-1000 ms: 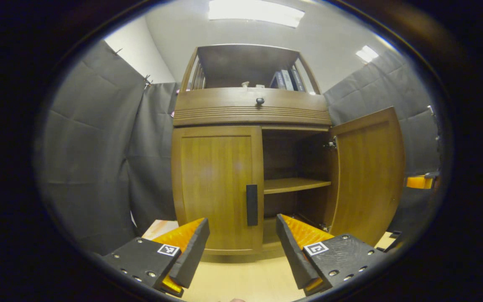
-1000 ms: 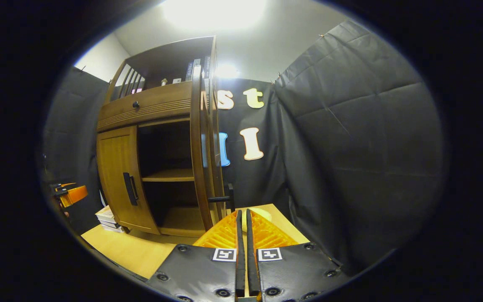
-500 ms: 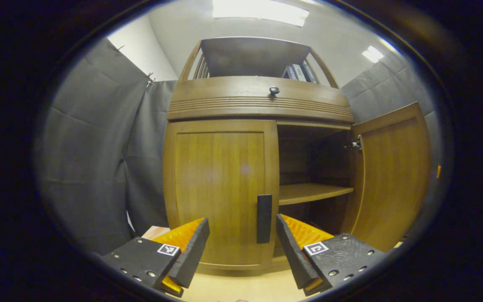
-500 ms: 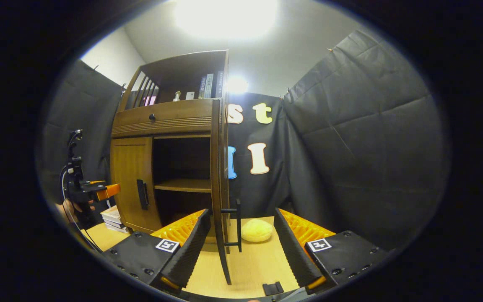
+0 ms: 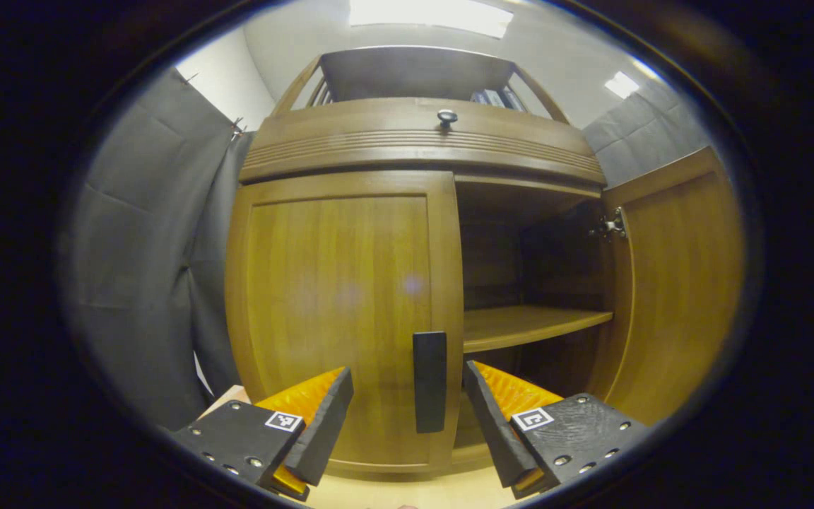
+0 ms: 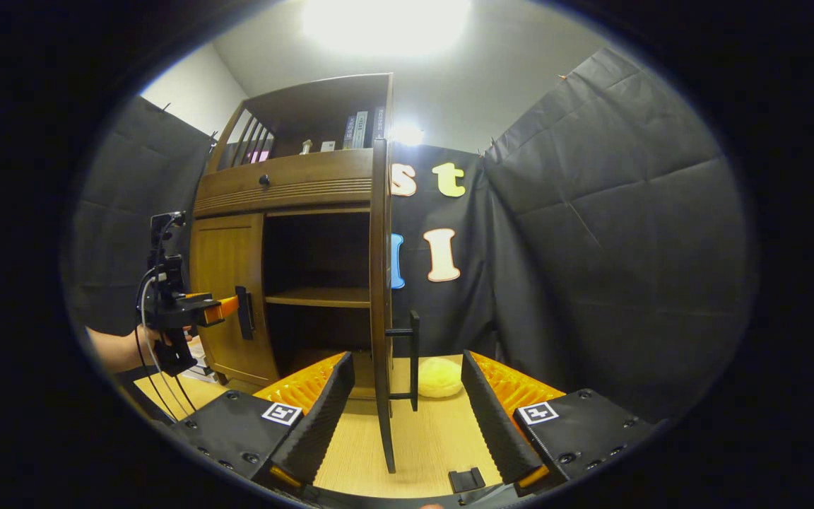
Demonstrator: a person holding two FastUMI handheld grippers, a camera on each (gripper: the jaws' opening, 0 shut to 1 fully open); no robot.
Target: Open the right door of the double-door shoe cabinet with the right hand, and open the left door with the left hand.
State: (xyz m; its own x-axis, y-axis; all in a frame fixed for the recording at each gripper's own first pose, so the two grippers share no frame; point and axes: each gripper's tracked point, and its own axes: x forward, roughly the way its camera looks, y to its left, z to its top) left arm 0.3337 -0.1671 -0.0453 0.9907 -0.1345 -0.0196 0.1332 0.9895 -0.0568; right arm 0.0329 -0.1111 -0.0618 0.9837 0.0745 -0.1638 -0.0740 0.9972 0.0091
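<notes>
Left gripper view: cabinet (image 5: 407,141) right half open, shelf (image 5: 520,325) bare.

A pale wooden surface (image 6: 435,438) carries everything here. The shoe cabinet (image 6: 287,191) stands on it, toward the back and left in the right gripper view. A soft yellow ball (image 6: 439,377) lies on the surface beside the cabinet, close to the black cloth wall. A small stack of books (image 6: 198,367) rests on the surface at the cabinet's far left corner. A small black clip-like piece (image 6: 466,479) lies at the near edge.
</notes>
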